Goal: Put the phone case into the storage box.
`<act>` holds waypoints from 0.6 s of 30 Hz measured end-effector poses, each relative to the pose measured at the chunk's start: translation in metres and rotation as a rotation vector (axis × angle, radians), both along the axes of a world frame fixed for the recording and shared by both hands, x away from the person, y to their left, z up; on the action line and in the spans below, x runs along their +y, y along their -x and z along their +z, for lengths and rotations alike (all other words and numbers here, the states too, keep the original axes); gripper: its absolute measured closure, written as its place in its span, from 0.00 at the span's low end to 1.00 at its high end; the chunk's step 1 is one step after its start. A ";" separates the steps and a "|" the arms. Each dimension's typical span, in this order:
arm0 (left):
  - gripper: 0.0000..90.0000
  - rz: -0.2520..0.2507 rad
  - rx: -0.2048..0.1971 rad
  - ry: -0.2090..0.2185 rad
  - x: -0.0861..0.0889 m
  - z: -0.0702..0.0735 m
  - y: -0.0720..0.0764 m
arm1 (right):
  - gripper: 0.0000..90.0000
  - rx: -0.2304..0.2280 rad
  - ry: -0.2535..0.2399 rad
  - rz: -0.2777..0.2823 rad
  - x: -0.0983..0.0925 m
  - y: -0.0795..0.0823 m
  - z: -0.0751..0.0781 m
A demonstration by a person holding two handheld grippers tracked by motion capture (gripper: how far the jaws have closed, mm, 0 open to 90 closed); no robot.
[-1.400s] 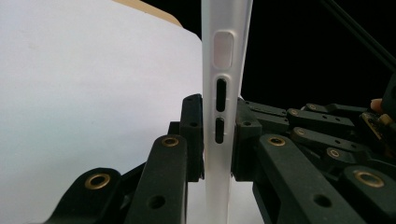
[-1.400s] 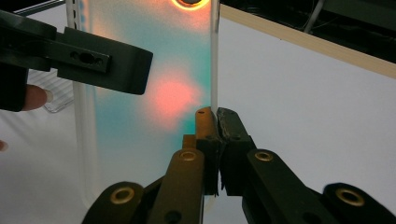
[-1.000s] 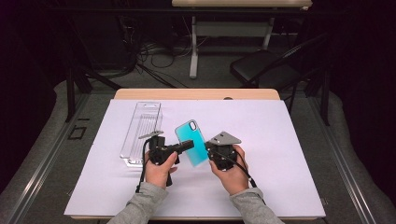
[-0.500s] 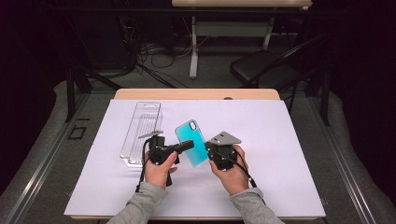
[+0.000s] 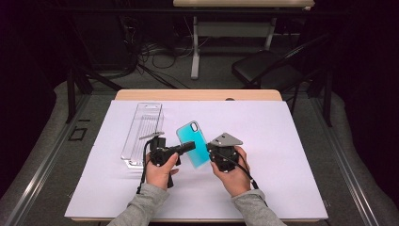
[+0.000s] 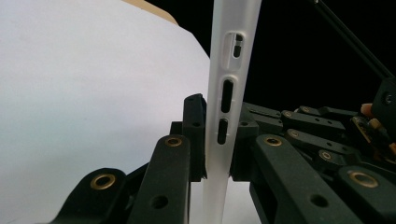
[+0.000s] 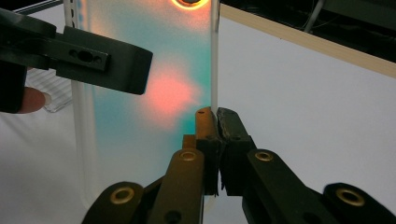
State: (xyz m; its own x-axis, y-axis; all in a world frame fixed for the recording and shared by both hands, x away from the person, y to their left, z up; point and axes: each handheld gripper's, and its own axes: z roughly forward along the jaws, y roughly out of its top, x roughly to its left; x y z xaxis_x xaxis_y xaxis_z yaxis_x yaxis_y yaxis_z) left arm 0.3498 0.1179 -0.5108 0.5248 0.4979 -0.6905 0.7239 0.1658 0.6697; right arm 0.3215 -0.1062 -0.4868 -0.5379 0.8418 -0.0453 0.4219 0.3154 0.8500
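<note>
- The teal phone case is held up over the middle of the desk, nearer its front edge, pinched from both sides.
- The left gripper clamps one long edge; the right gripper clamps the opposite edge.
- A clear plastic package lies just left, towards the desk's left edge, nothing blocking it.

Teal phone case — tilted, held aloft

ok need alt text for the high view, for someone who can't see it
Two hands hold a teal phone case above a white-covered table, the left gripper and right gripper each clamped on an edge. A clear plastic package lies to the left.
</note>
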 end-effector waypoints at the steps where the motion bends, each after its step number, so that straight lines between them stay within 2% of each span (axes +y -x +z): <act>1: 0.90 -0.001 0.001 0.003 0.000 0.000 0.000 | 0.98 0.001 -0.001 -0.002 0.000 0.000 0.000; 18: 0.90 -0.003 0.012 0.009 0.000 -0.001 0.000 | 0.98 0.000 0.005 0.000 0.000 -0.001 -0.001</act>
State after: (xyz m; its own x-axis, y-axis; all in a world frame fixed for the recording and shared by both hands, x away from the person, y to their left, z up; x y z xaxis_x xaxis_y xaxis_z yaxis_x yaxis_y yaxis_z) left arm 0.3501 0.1176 -0.5114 0.5182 0.4897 -0.7011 0.7321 0.1698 0.6597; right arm 0.3221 -0.1064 -0.4875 -0.5379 0.8415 -0.0499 0.4218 0.3199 0.8484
